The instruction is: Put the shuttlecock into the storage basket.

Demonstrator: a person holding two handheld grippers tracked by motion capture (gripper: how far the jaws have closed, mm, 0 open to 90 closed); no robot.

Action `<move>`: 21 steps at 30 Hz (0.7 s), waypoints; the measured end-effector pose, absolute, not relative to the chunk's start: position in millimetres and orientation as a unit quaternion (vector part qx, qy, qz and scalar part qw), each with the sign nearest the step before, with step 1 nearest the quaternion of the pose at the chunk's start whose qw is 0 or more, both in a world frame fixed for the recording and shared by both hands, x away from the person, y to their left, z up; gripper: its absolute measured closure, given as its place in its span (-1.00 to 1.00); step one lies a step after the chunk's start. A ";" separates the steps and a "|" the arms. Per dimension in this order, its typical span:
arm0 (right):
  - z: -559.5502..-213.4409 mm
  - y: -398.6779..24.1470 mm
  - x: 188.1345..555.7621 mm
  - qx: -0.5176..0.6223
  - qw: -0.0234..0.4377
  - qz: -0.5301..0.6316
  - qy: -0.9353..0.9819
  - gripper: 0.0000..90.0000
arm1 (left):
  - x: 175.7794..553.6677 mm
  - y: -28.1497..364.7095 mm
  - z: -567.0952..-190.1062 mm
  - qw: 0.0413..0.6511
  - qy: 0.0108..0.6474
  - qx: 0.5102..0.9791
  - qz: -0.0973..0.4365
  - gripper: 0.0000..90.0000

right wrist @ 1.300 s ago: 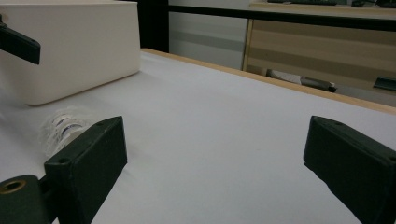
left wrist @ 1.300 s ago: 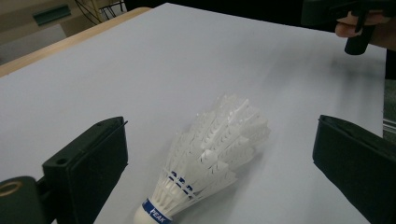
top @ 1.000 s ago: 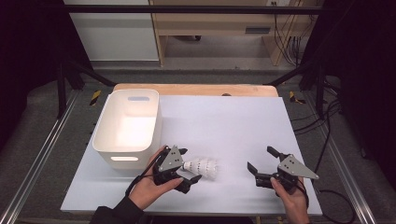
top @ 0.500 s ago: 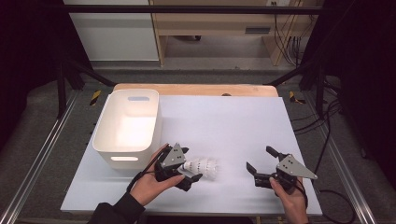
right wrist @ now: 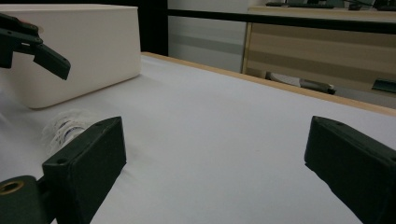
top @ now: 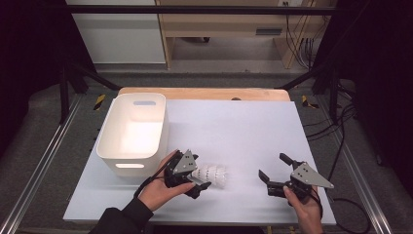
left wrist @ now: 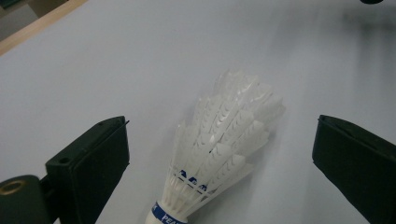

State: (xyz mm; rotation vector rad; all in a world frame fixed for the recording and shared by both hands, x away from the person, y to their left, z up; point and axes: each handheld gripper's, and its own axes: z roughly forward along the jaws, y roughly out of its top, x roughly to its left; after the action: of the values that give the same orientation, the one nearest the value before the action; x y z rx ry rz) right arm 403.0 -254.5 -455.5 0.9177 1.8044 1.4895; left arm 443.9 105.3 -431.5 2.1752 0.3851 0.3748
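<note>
Lying on its side at the lower centre of the high view, the shuttlecock (top: pixel 212 173) is white and feathered, with a blue lettered band near its base and its skirt fanning away from the left gripper (top: pixel 196 176). That gripper's jaws stand spread to either side of it, untouched. At lower right, the right gripper (top: pixel 273 174) gapes empty. Farther back, left, sits the bin (top: pixel 132 130).

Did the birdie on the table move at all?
No. The birdie lies at the same spot beside the white tub, with the left gripper open around it.
</note>
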 end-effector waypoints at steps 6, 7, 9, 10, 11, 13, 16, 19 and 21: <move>-455.5 -254.0 403.0 0.346 0.310 0.562 0.684 -0.88 | 438.9 106.0 -439.7 0.430 0.130 0.880 0.154 -0.90; -455.5 -254.0 403.0 0.348 0.309 0.562 0.684 -0.88 | 438.9 105.7 -441.1 0.425 0.128 0.882 0.157 -0.90; -455.8 -254.1 403.5 0.348 0.309 0.562 0.684 -0.88 | 439.9 104.5 -443.3 0.422 0.125 0.884 0.158 -0.90; -455.8 -254.0 403.6 0.348 0.309 0.562 0.684 -0.88 | 440.9 104.0 -444.5 0.420 0.124 0.885 0.158 -0.91; -455.8 -253.9 403.5 0.348 0.309 0.562 0.684 -0.88 | 442.4 103.3 -445.7 0.418 0.124 0.886 0.158 -0.91; -455.7 -253.8 403.3 0.347 0.309 0.562 0.684 -0.88 | 446.3 101.8 -449.3 0.414 0.129 0.888 0.151 -0.91; -455.8 -254.0 403.4 0.348 0.308 0.563 0.684 -0.88 | 450.7 98.4 -455.4 0.405 0.128 0.895 0.138 -0.90; -455.9 -254.0 403.5 0.348 0.308 0.562 0.684 -0.89 | 453.7 94.7 -460.5 0.397 0.122 0.899 0.135 -0.90; -455.7 -254.0 403.3 0.347 0.307 0.563 0.684 -0.88 | 455.9 92.8 -463.1 0.396 0.124 0.900 0.136 -0.90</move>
State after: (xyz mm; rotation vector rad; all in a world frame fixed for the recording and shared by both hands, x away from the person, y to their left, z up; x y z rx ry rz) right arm 403.3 -254.0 -455.7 0.9182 1.8101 1.4886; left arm 455.9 92.8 -463.1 2.2806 0.3152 0.3443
